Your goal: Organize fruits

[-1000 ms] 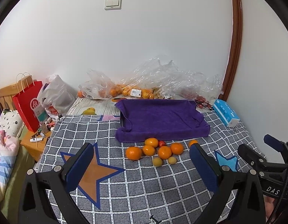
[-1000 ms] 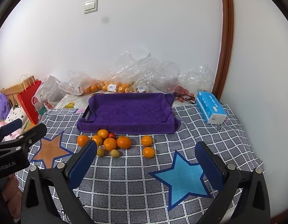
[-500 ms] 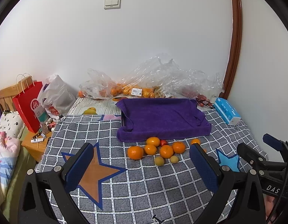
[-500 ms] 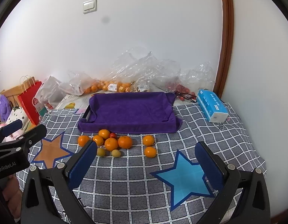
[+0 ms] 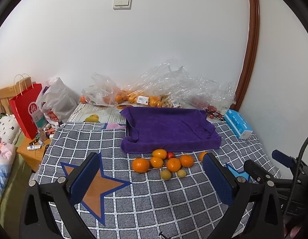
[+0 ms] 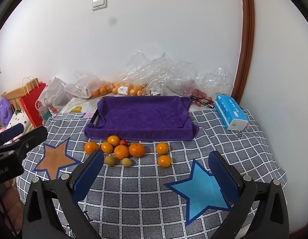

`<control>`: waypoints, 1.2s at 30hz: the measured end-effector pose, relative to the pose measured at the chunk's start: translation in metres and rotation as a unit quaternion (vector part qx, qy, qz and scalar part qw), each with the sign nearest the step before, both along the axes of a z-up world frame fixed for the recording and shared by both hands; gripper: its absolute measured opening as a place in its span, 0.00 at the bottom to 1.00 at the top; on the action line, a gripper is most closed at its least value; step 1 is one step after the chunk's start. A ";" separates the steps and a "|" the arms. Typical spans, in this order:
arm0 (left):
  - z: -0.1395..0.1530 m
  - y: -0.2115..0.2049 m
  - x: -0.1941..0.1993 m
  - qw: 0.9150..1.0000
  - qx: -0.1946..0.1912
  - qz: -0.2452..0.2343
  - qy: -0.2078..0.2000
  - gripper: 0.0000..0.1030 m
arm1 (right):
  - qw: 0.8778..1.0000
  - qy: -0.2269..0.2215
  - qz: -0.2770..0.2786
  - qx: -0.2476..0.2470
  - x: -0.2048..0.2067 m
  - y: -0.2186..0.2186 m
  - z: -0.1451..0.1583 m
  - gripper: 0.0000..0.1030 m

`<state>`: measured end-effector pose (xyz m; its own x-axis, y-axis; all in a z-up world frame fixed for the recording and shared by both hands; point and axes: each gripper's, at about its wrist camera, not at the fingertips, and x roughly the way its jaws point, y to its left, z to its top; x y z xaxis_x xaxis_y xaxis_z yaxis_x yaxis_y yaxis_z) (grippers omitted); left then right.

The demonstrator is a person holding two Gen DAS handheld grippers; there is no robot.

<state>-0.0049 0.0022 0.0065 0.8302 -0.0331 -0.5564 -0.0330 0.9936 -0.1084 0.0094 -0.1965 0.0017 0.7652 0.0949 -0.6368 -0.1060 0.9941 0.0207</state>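
Observation:
Several oranges lie in a cluster on the checked cloth, with two small yellow fruits and one small red fruit. Two oranges lie apart to the right. Behind them stands a tray lined with a purple towel, with nothing in it. My left gripper is open and empty, near side of the fruit. My right gripper is open and empty, also short of the fruit. The left gripper's body shows in the right wrist view.
Clear plastic bags with more oranges lie along the wall. A blue tissue pack lies at the right. A red paper bag and a white bag stand at the left, beside a wooden stand.
Both grippers have drifted slightly, so the fruit and tray sit a little differently in view. Both stay open and empty. No fruit has moved.

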 end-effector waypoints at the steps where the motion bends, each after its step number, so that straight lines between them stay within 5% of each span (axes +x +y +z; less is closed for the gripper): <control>1: 0.000 0.000 0.000 1.000 0.000 0.000 0.000 1.00 | 1.000 0.000 -0.002 0.001 0.000 0.000 0.000 1.00; 29: -0.002 0.003 0.011 1.000 -0.001 0.011 -0.002 1.00 | 0.999 -0.026 -0.014 0.044 0.013 -0.013 0.002 1.00; 36: -0.011 0.008 0.032 1.000 -0.005 0.009 0.004 0.96 | 1.000 0.000 0.001 0.006 0.036 -0.010 -0.013 1.00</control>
